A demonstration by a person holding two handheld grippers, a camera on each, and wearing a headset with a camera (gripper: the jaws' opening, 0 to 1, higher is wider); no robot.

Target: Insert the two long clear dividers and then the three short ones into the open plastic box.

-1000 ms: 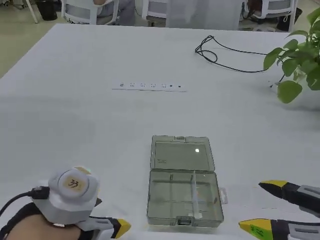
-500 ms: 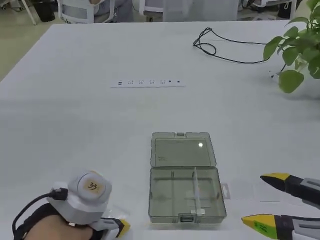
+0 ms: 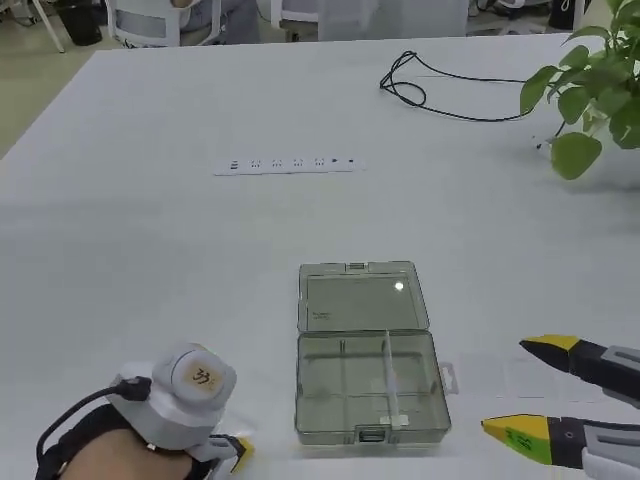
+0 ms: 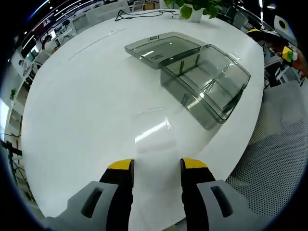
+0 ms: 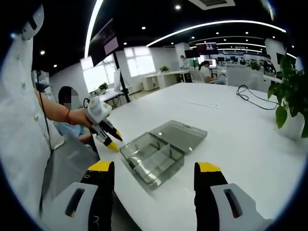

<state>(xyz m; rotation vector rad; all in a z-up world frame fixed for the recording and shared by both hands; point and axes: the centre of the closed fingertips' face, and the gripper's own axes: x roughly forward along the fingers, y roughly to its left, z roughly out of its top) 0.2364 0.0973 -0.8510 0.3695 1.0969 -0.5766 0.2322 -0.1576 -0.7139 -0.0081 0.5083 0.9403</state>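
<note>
The clear plastic box (image 3: 345,388) lies open near the table's front edge, its lid (image 3: 362,297) folded flat behind it. One long clear divider (image 3: 389,380) stands in the box, right of its middle. Faint clear pieces (image 3: 452,379) lie on the table just right of the box. My right gripper (image 3: 520,388) hovers open and empty to the right of them. My left gripper (image 3: 228,455) is low at the left of the box; in the left gripper view my left gripper (image 4: 156,165) is open over bare table, with the box (image 4: 207,79) ahead to the right.
A white power strip (image 3: 283,164) lies mid-table. A black cable (image 3: 440,95) coils at the back right, beside a potted plant (image 3: 595,85). Chairs stand beyond the far edge. The table's front edge is close under both grippers.
My left gripper has drifted right, closer to the box. The right gripper and the box have stayed about where they were; the head camera has shifted slightly.
</note>
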